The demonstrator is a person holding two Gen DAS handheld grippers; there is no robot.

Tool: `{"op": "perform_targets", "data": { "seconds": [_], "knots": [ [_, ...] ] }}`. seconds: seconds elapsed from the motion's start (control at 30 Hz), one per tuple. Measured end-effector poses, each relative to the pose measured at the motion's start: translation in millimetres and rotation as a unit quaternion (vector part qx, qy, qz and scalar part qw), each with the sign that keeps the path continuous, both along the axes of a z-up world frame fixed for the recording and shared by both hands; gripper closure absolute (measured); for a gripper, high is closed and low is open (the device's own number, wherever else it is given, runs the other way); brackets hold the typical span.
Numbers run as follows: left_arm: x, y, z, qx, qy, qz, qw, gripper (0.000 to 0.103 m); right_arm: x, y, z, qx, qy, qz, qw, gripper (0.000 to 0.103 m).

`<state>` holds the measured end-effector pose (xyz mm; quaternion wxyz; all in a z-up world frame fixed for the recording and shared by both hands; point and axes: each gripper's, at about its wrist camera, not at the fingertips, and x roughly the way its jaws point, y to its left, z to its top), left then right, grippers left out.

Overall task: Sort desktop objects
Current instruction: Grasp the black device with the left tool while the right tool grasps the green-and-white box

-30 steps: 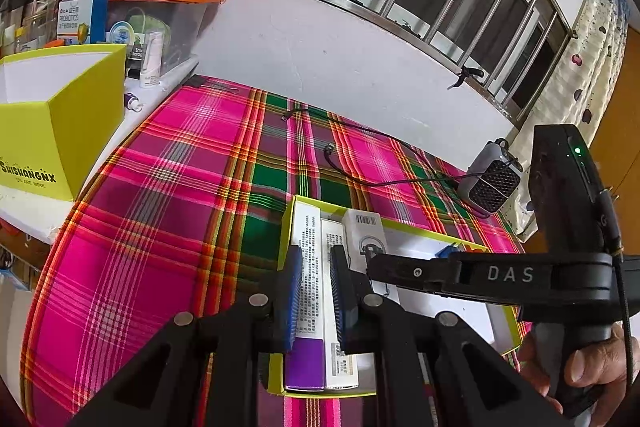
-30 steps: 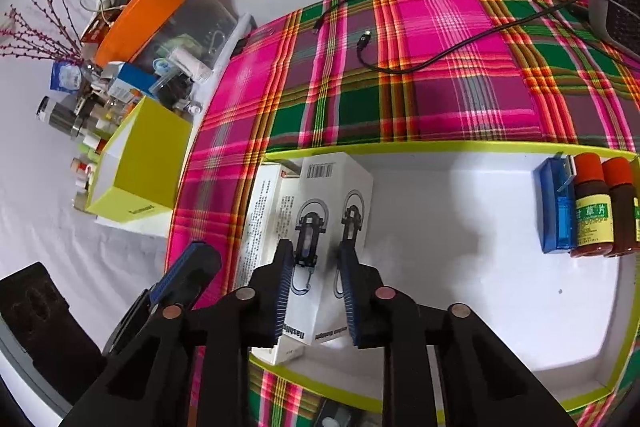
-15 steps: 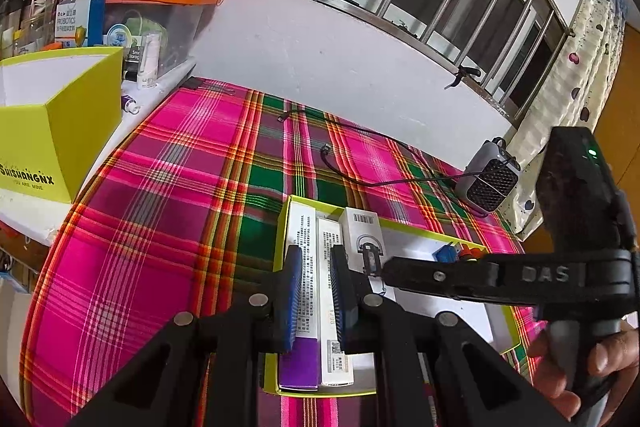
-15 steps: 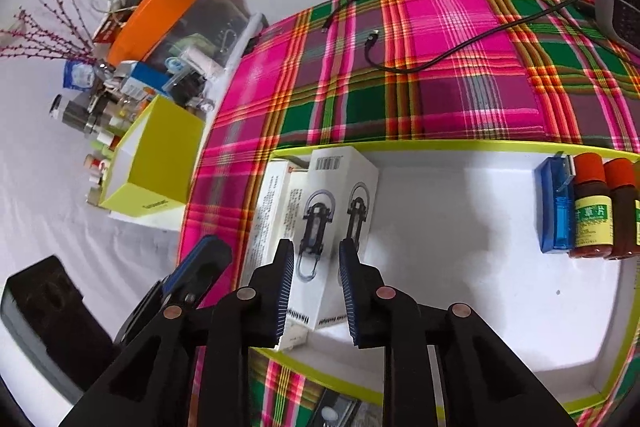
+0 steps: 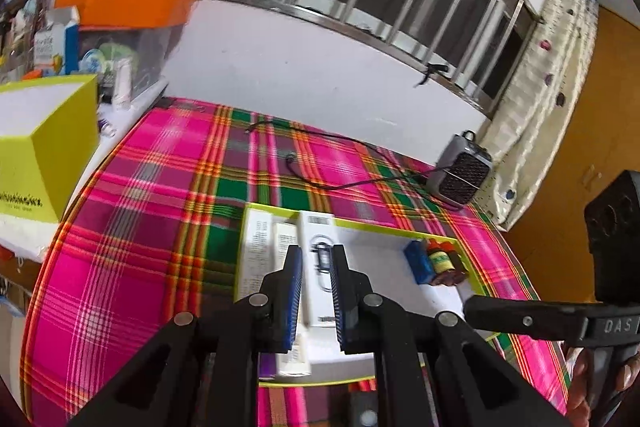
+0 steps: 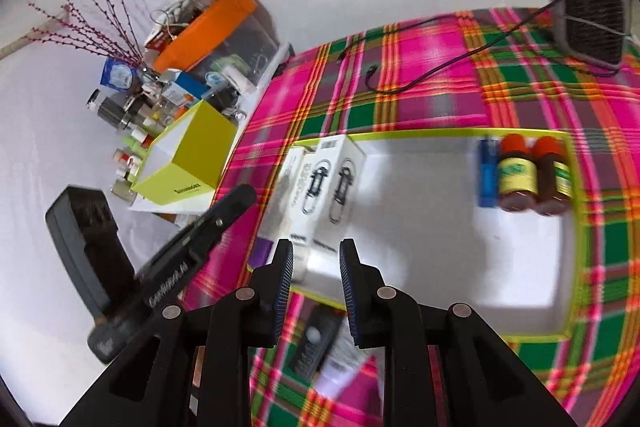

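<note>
Both grippers hang empty above the lime-rimmed tray [image 6: 440,135]: left gripper [image 5: 316,291] and right gripper [image 6: 316,287] part-open. Next pickup: black remote [image 6: 314,343] at six o'clock, judging by position.

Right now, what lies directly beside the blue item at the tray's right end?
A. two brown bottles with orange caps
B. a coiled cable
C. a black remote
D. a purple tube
A: the right wrist view shows the two brown bottles lying against the blue item inside the tray.
</note>
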<state>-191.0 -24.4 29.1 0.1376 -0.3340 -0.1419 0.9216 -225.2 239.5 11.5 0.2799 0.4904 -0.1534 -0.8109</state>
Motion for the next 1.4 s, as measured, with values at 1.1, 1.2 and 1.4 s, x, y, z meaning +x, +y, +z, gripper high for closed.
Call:
{"op": "perform_targets", "data": {
  "seconds": [1.1,1.2,1.4],
  "knots": [
    [106.3,35.6,-38.4,-0.060,-0.026,-0.044,0.9969,0.089,139.9,39.2,-19.7,0.054,0.082,0.011,0.995,0.077],
    [109.1,34.0,-37.4,-0.061,-0.025,-0.043,0.9969,0.089,147.0,38.9,-27.6,0.071,0.074,0.018,0.995,0.077],
    [114.5,34.2,-38.8,-0.066,-0.028,-0.045,0.9964,0.089,172.8,49.3,-37.6,0.091,0.068,0.024,0.993,0.077]
  ]
}}
